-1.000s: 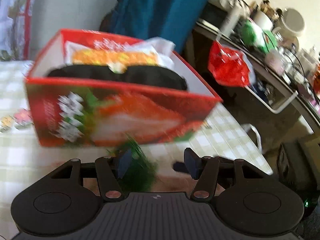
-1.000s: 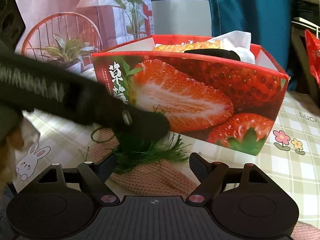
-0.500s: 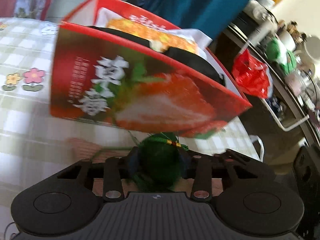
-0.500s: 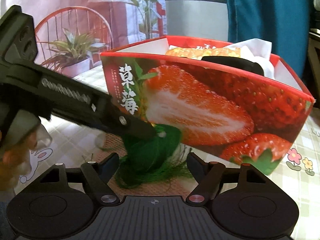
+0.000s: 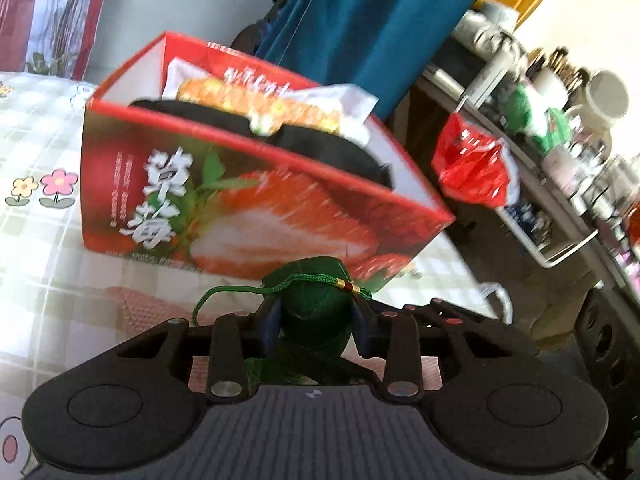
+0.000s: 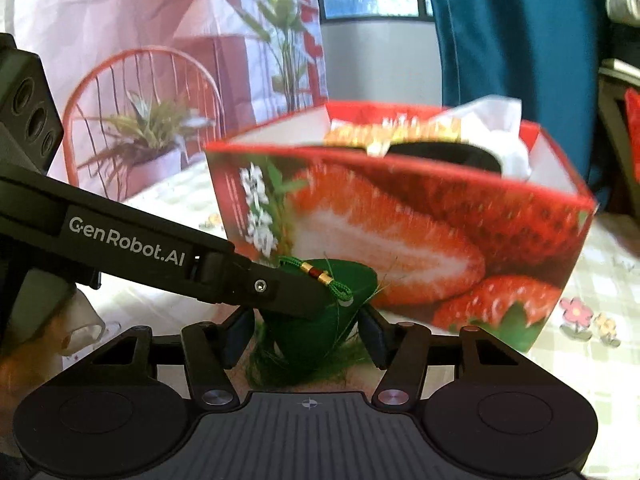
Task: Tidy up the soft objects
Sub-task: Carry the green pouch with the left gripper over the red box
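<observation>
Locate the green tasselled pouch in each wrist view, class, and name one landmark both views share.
Left wrist view: the green pouch sits low at centre, pinched between the left gripper pads.
Right wrist view: low at centre, between the closing right gripper pads, partly behind the left gripper's finger.
Shared landmark: the strawberry box just behind it.

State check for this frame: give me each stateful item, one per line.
Green fabric tasselled pouch: pinched by the left gripper.
Left gripper: closing on the pouch.
Right gripper: closing, pads clear of the pouch.
Red strawberry-print cardboard box: open-topped, holding items.
</observation>
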`<act>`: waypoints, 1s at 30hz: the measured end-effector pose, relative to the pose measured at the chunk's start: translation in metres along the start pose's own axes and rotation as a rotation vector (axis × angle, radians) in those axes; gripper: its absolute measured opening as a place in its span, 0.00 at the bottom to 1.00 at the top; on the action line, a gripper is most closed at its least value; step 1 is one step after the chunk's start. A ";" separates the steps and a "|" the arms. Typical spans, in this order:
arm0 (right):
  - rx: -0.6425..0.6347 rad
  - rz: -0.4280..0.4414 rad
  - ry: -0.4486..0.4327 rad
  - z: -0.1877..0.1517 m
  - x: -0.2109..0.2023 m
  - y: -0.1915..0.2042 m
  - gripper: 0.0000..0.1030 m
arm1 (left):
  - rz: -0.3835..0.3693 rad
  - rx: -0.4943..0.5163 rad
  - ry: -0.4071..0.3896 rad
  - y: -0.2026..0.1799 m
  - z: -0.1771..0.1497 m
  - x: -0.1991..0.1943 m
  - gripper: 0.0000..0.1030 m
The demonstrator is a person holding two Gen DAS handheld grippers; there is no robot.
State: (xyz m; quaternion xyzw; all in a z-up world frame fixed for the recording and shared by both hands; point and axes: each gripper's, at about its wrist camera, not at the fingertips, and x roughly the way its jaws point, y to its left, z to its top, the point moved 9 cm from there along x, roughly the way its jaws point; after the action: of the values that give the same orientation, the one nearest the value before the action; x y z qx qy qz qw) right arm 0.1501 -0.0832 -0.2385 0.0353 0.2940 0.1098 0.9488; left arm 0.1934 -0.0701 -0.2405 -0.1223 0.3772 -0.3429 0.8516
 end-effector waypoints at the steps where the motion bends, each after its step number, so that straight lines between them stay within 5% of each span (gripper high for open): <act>1: -0.005 -0.002 -0.016 0.003 -0.005 0.000 0.52 | -0.010 -0.006 -0.015 -0.004 0.002 -0.004 0.36; 7: -0.043 -0.007 -0.106 0.019 -0.033 0.003 0.49 | -0.009 0.006 -0.086 -0.025 0.010 -0.027 0.36; 16: -0.084 -0.023 -0.156 0.035 -0.051 0.005 0.48 | -0.015 0.073 -0.082 -0.040 0.021 -0.032 0.36; 30: -0.155 -0.067 -0.286 0.137 -0.065 -0.029 0.48 | -0.078 0.175 -0.204 -0.082 0.131 -0.037 0.37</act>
State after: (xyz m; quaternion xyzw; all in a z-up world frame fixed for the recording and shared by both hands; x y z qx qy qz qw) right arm 0.1805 -0.1263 -0.0936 -0.0324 0.1475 0.0942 0.9840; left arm 0.2304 -0.1118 -0.0921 -0.0962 0.2523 -0.3932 0.8789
